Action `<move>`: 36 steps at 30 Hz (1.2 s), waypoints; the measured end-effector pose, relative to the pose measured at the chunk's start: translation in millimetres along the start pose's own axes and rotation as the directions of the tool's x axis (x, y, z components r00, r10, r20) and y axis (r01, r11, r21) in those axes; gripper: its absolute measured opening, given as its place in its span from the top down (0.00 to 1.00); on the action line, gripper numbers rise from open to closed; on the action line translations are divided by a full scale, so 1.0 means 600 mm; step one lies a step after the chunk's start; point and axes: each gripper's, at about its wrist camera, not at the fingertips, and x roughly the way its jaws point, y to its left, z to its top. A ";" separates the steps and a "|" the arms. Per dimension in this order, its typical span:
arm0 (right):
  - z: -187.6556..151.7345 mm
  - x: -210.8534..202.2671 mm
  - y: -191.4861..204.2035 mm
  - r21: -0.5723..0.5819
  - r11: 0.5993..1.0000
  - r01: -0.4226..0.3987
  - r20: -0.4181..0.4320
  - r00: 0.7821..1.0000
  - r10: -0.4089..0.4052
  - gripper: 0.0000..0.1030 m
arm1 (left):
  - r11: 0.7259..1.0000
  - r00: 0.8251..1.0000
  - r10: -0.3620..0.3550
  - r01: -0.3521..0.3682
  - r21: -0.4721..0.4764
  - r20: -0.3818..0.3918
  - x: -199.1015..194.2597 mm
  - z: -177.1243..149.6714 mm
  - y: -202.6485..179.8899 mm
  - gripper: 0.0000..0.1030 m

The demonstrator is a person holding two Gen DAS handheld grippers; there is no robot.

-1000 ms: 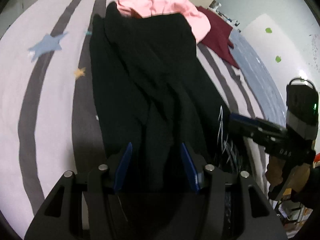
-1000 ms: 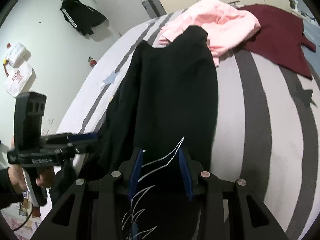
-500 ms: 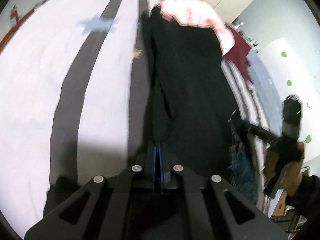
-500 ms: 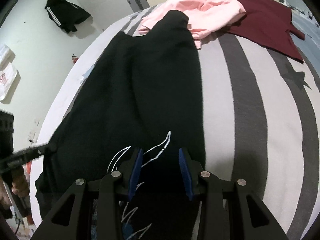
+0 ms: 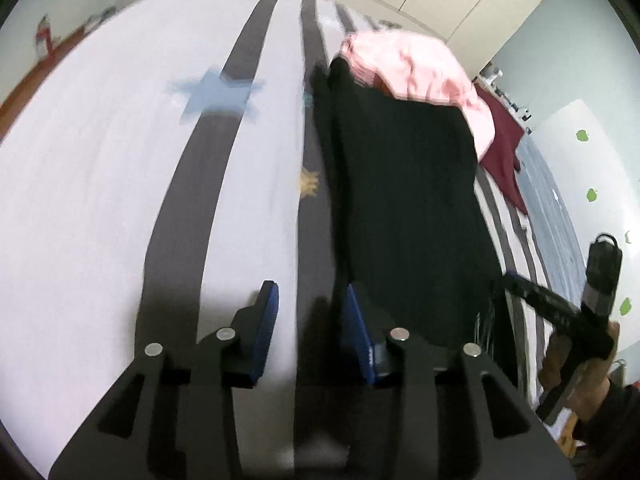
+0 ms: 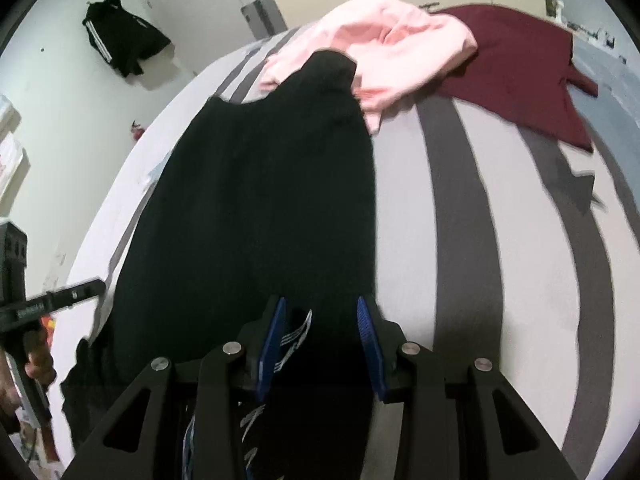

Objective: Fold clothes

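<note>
A long black garment [image 5: 408, 208] lies lengthwise on the striped bed, with white stripe marks at its near end [image 6: 296, 332]. My left gripper [image 5: 310, 304] hangs just left of the garment's near edge. Its jaws are opening, and only the bed sheet shows between them. My right gripper [image 6: 322, 320] stands open over the near end of the black garment [image 6: 260, 200], with fabric lying between its blue pads [image 6: 276, 332] but not pinched. Each gripper shows in the other's view: the right gripper [image 5: 560, 312] and the left gripper [image 6: 60, 296], each held by a hand.
A pink garment [image 6: 392, 40] is heaped at the far end, touching the black one, beside a maroon garment [image 6: 516, 56]. The white and grey striped sheet [image 5: 100, 200] spreads wide to the left. A black jacket [image 6: 124, 44] hangs on the wall beside a door.
My left gripper shut on the black garment's left side, carried it, then opened and now sits left of the cloth. The garment lies narrower. My right gripper shifted slightly, its jaws unchanged.
</note>
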 end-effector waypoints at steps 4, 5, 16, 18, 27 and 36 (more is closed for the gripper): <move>0.068 0.024 -0.007 -0.013 0.998 0.054 0.054 0.997 -0.053 0.57 | 0.998 0.998 0.003 -0.006 0.059 0.056 0.059 0.105 -0.026 0.65; 0.089 0.030 -0.009 -0.014 0.998 0.058 0.070 0.996 -0.057 0.51 | 0.998 0.998 0.002 -0.006 0.065 0.063 0.074 0.130 -0.031 0.64; 0.252 0.118 -0.026 0.064 0.998 0.025 0.087 0.996 -0.031 0.49 | 0.983 0.994 0.106 -0.106 0.147 0.009 0.202 0.266 -0.046 0.55; 0.267 0.135 -0.031 0.079 0.997 0.011 0.068 0.998 -0.016 0.49 | 0.985 0.995 0.097 -0.095 0.141 -0.007 0.213 0.270 -0.044 0.62; 0.302 0.087 -0.059 0.126 0.991 -0.039 0.121 0.992 0.024 0.94 | 0.989 0.995 -0.069 0.058 0.138 0.073 0.158 0.302 -0.081 0.94; 0.339 0.103 -0.116 0.132 0.989 0.066 0.085 0.993 -0.077 0.95 | 0.998 0.998 -0.016 0.013 0.063 0.053 0.218 0.341 -0.079 0.99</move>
